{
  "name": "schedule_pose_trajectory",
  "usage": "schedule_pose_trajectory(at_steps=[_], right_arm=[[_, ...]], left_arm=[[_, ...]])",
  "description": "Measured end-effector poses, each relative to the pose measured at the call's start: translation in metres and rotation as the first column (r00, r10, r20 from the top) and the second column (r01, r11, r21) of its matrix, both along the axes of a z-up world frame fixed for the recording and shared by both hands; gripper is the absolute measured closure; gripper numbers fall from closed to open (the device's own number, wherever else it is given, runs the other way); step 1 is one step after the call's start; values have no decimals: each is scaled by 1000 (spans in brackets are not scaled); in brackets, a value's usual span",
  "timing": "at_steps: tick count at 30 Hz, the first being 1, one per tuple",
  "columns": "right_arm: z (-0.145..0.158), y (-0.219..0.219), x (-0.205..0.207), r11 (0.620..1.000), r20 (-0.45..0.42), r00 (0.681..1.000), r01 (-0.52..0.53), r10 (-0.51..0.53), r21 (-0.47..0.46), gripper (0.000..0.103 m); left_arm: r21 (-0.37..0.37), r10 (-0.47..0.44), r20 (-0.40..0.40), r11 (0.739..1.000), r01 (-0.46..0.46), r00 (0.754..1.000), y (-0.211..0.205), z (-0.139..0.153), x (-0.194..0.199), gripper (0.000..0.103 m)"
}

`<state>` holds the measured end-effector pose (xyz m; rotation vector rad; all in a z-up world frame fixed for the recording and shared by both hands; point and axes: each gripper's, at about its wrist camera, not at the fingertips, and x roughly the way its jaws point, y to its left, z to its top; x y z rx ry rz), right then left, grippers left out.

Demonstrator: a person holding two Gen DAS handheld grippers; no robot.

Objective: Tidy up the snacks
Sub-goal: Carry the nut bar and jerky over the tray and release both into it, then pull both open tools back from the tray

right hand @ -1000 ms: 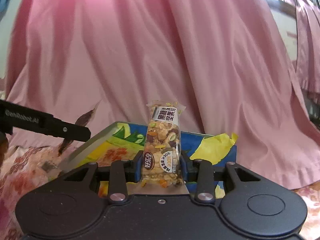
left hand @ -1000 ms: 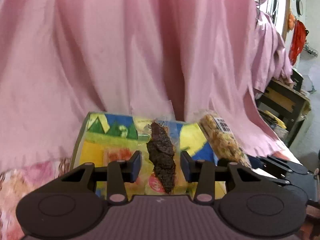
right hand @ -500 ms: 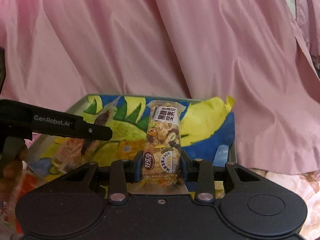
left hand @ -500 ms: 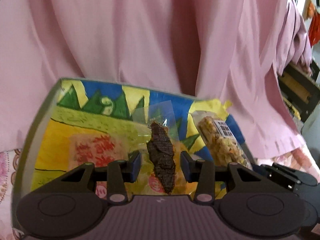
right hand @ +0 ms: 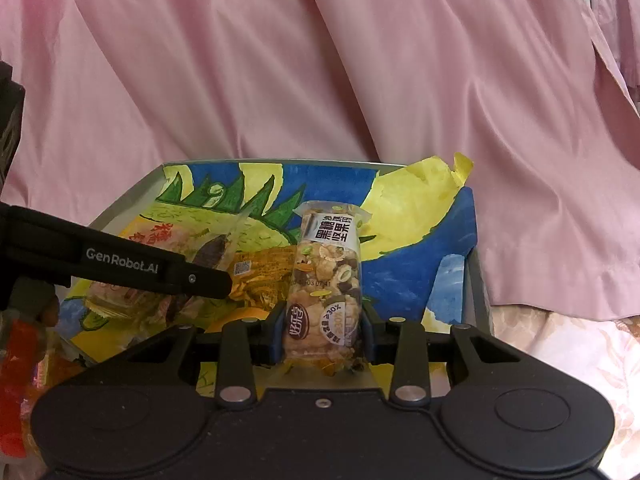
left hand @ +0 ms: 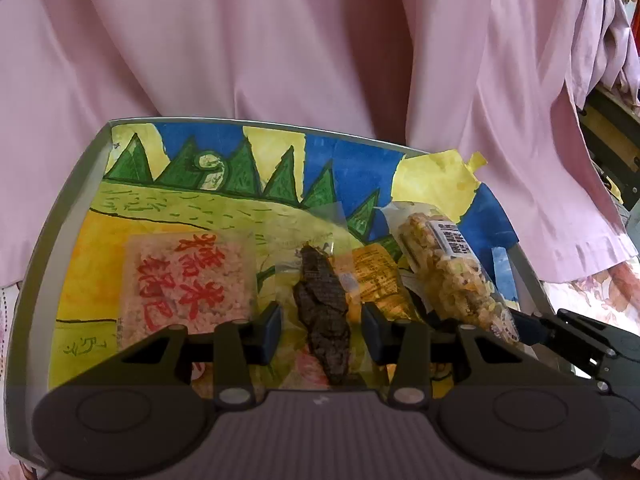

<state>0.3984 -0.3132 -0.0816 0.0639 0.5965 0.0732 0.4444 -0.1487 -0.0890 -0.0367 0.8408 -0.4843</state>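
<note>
A grey tray lined with a painted blue, green and yellow paper lies under both grippers. My left gripper is shut on a clear packet of dark dried meat, held low over the tray's middle. My right gripper is shut on a nut bar packet over the tray's right half. In the left wrist view the nut bar shows at the right. In the right wrist view one of the left gripper's fingers crosses from the left, with the dried meat at its tip.
A rice cracker packet with red characters and a yellow-orange packet lie in the tray. A pink cloth hangs close behind it. A floral cloth covers the surface to the right. A red package sits at the left.
Both grippers have come down and forward over the tray, tilting downward, so the tray fills more of each view. Each still holds its packet.
</note>
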Motion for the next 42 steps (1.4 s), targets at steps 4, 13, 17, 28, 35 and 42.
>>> schedule_pose_trajectory(at_steps=[4,13,17,28,35,42], right_arm=[[-1,3,2,1000,1,1000,-13,13,-16,62],[17,-1,-12,1000,44,999,3,-3,-12,32],[38,-2,-31,1000,94,996,9,-8,-3,24],[105,4,-104,999,241,971,-6,-2,35,3],[141,16,-157,1000,327,945,-27,22,9,1],[158,30,-221,998,379,923,-57,59,-18,1]], left_arm=[[6,12,-2,1000,-12,1000,-2,0,0,54],[-34,62,45,998,-61,997,10,29,-17,21],[-49,78,109,996,-73,991,19,51,-37,12],[-62,194,289,981,-184,938,59,115,-122,0],[-23,226,393,972,-236,891,69,149,-184,0],[-28,275,439,956,-293,855,95,164,-259,0]])
